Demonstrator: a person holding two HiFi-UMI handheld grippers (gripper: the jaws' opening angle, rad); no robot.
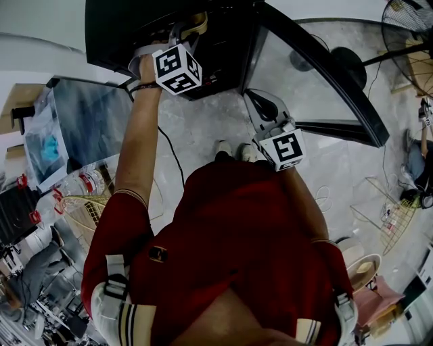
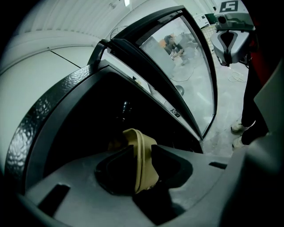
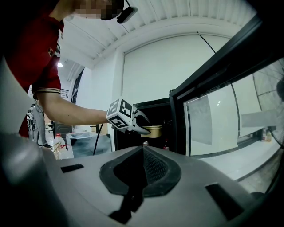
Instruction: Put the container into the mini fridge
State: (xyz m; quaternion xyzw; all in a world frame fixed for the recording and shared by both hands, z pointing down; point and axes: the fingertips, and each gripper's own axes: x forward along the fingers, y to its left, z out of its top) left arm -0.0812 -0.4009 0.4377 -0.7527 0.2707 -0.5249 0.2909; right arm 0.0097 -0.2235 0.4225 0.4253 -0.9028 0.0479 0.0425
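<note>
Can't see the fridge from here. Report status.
Left gripper open around container rim, inside mini fridge. Right gripper shut, empty. Door open, nothing blocking.

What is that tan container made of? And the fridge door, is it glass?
The container is probably plastic, though that isn't certain. It is dull tan, with a thin moulded rim and no shine. The fridge door looks like smooth clear glass, because you can see right through it and it carries faint reflections.

Pale marbled floor (image 1: 203, 128) under me. Fan (image 1: 409, 34) to my right, wire rack (image 1: 389, 203) nearby. White wall (image 3: 151, 66), ribbed ceiling (image 3: 177, 11).
</note>
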